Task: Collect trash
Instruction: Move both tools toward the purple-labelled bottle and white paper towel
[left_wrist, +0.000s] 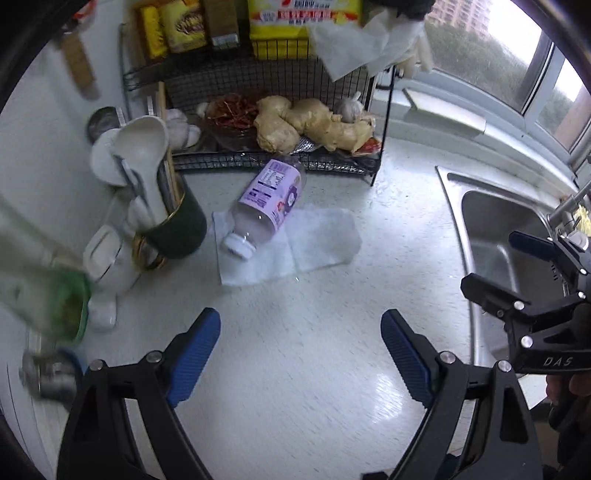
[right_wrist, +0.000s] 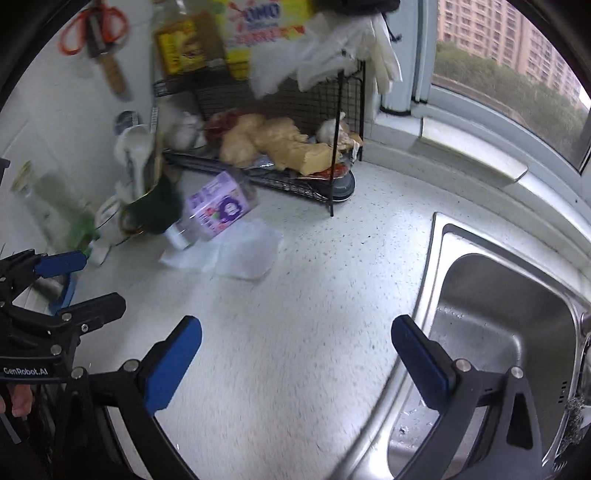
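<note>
An empty plastic bottle (left_wrist: 264, 206) with a purple label and white cap lies on its side on a white paper towel (left_wrist: 295, 249) on the speckled counter. Both also show in the right wrist view, the bottle (right_wrist: 218, 212) and the towel (right_wrist: 236, 254). My left gripper (left_wrist: 301, 354) is open and empty, above the counter in front of the towel. My right gripper (right_wrist: 295, 362) is open and empty, at the counter's edge by the sink; it shows at the right of the left wrist view (left_wrist: 517, 266).
A black wire rack (left_wrist: 273, 110) holds ginger, garlic and dried chillies behind the bottle. A dark green utensil holder (left_wrist: 173, 218) with white spoons stands to its left. A steel sink (right_wrist: 498, 332) lies to the right. A green-capped glass bottle (left_wrist: 48, 295) sits at far left.
</note>
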